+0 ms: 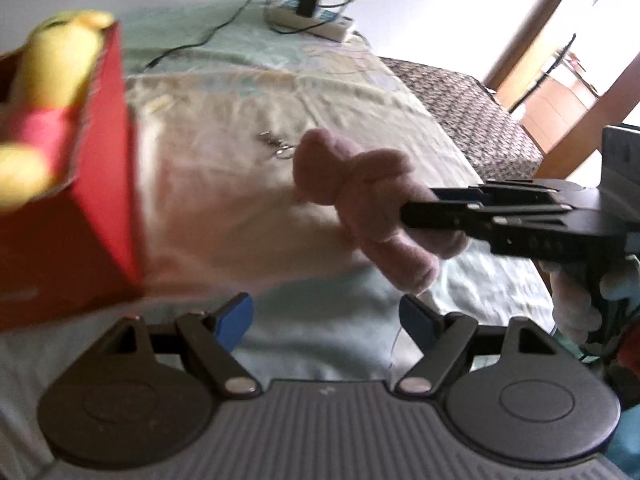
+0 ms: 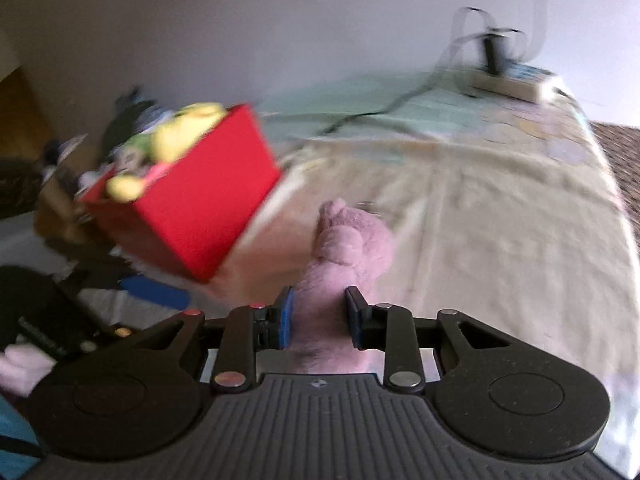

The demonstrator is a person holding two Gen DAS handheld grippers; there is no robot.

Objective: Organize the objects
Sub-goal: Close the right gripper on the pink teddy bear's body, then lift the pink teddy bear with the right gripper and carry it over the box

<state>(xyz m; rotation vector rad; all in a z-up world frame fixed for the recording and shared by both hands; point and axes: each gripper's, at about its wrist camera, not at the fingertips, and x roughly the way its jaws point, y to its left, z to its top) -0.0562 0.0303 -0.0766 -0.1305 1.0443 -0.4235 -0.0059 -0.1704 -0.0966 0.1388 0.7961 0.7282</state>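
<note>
home bedroom: bed (image 1: 360, 92) with bedspread, power strip (image 1: 308, 20).

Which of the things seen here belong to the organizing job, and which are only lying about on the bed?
Part of the job:
- pink plush toy, clamped in the right gripper
- red box
- yellow plush toy already in the box
- left gripper, jaws open with nothing between them

Just lying about:
- power strip with its black cable
- small metal piece, too blurred to identify
</note>
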